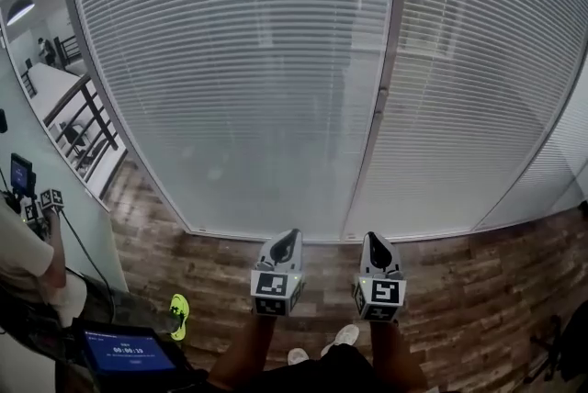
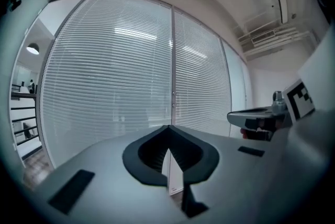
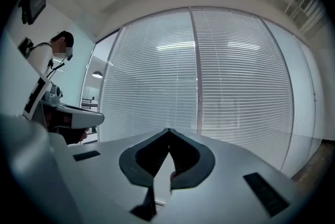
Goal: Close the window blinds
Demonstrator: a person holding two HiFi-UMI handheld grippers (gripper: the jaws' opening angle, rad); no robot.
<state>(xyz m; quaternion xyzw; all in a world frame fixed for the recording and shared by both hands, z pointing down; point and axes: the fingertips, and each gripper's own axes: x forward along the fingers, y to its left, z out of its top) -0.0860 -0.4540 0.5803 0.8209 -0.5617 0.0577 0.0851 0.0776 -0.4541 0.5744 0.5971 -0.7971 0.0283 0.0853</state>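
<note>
grey jaws first: the left gripper [image 1: 287, 246] and right gripper [image 1: 376, 246] are both pressed together with nothing between them. they're held low, side by side, pointing at the blinds [image 1: 239, 61].

the blinds hang straight ahead, well apart from both tips, and are down across both panes with the post [image 1: 387, 88] between them. the left pane looks a bit see-through, so i'd guess the slats [image 3: 235, 87] there aren't fully tilted yet.

what worries me:
- i can't spot a wand or cord in any view. maybe there's something on the post, but it's too small to tell.
- pinching the slats themselves seems risky. they look thin and would likely kink.
- the jaws need spreading before any grab, otherwise the tips just poke and rattle everything.
- there's a person [image 1: 28, 258] with a tablet [image 1: 124, 350] close on the left, so a wide left swing could clip them.
</note>
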